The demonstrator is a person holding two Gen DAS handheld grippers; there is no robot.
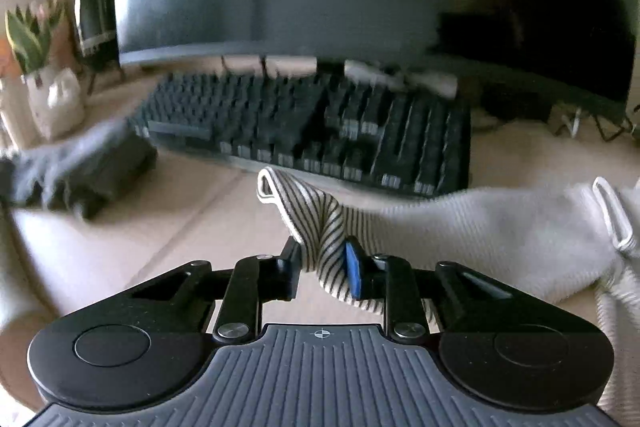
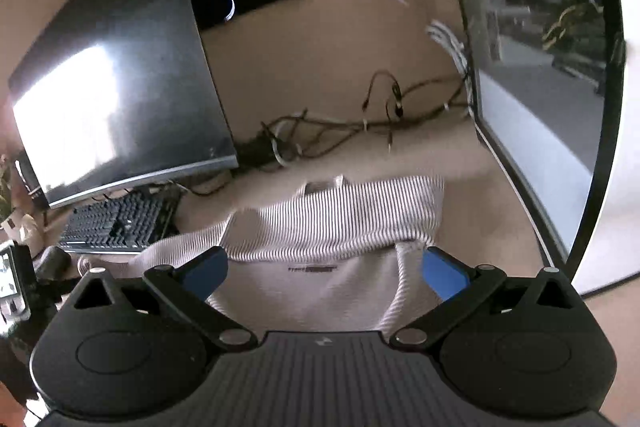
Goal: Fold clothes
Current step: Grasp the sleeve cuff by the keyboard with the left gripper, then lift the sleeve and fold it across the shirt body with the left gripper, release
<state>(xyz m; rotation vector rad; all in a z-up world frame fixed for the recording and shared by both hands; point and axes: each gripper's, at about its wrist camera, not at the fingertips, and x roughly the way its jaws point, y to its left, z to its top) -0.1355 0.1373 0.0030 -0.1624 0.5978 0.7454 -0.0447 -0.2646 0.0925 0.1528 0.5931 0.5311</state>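
In the left wrist view, a twisted fold of the striped garment (image 1: 324, 227) is pinched between the fingers of the left gripper (image 1: 326, 269), just below the centre of the frame. From there the cloth is stretched to the right edge of the frame, above the beige table (image 1: 120, 251). A black keyboard (image 1: 320, 131) is seen behind it, a dark crumpled cloth (image 1: 80, 167) at the left, and a potted plant (image 1: 36, 39) at the upper left.

In the right wrist view, the fingers of the right gripper (image 2: 324, 277) are spread wide, with nothing held. The garment is laid on the table just beyond them, at the lower centre. A monitor (image 2: 120, 87) is seen at the left, tangled cables (image 2: 340, 123) at the centre, and a glass-sided computer case (image 2: 540, 67) at the right.
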